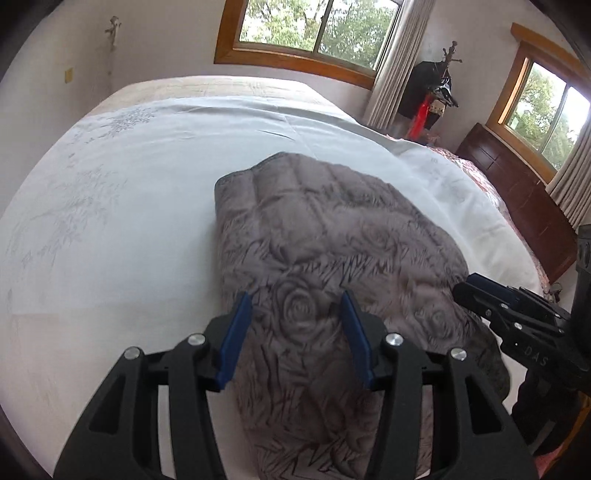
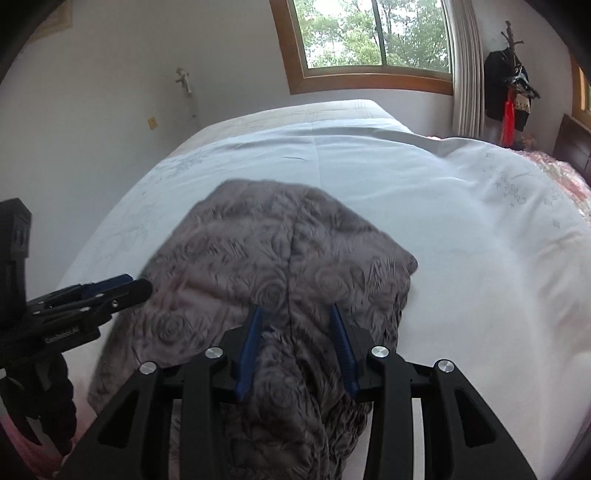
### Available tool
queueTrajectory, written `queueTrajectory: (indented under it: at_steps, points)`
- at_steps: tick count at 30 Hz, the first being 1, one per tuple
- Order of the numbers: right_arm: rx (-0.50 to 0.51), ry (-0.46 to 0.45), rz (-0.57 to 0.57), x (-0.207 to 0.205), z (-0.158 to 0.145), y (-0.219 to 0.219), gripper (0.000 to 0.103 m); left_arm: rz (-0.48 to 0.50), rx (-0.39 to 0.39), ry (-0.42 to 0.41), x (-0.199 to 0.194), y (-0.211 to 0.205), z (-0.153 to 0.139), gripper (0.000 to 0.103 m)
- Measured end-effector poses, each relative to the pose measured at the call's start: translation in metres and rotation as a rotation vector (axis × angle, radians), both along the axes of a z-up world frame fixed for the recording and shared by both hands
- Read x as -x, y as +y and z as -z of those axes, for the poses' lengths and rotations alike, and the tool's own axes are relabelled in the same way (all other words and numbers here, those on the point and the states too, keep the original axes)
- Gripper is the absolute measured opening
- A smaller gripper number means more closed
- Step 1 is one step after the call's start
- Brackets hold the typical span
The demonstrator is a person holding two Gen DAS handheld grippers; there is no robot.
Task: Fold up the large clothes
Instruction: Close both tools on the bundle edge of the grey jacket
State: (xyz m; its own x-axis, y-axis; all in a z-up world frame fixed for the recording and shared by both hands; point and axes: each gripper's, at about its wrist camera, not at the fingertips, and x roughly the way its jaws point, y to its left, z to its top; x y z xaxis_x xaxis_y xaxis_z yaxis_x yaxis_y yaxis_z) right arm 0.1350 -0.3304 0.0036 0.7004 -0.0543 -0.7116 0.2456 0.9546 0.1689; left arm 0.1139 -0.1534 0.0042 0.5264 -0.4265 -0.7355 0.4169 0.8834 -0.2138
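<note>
Left wrist view, left gripper (image 1: 295, 332): jaws half spread, pinching nothing; the grey rose-patterned garment (image 1: 332, 240) lies beneath and ahead on the bed (image 1: 110, 221), probably ready for gripping.
Right gripper (image 2: 295, 343): jaws half spread astride a bunched ridge of the garment; pads apparently not pressing.

A padded garment (image 1: 332, 236) lay on the bed (image 1: 129, 206) in front of you, spread away from the near edge. Your left gripper (image 1: 295, 332) hung over its left part, your right gripper (image 2: 295, 343) over its right. Behind the bed stood a window (image 2: 373, 33); a coat rack (image 1: 436, 92) stood to the right.
</note>
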Motion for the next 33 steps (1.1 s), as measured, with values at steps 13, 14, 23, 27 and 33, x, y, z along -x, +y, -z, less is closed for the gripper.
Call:
queueTrajectory:
  at_steps: [13,14,23,27,33]
  points:
    - [-0.069,-0.039,0.049,0.008,0.048,-0.004,0.041,0.013,-0.026,-0.022,0.008,0.005,0.029,0.052]
    - [-0.063,-0.039,0.054,0.009,0.048,-0.003,0.041,0.011,-0.021,-0.021,0.007,0.006,0.03,0.052]
    - [-0.029,-0.034,0.077,0.011,0.041,0.001,0.043,0.008,0.0,-0.011,0.007,0.011,0.028,0.052]
    - [-0.023,-0.045,0.082,0.011,0.043,0.004,0.043,0.01,0.008,-0.017,0.008,0.012,0.03,0.052]
    - [-0.045,-0.039,0.086,0.013,0.045,0.002,0.044,0.009,0.012,-0.008,0.007,0.012,0.03,0.053]
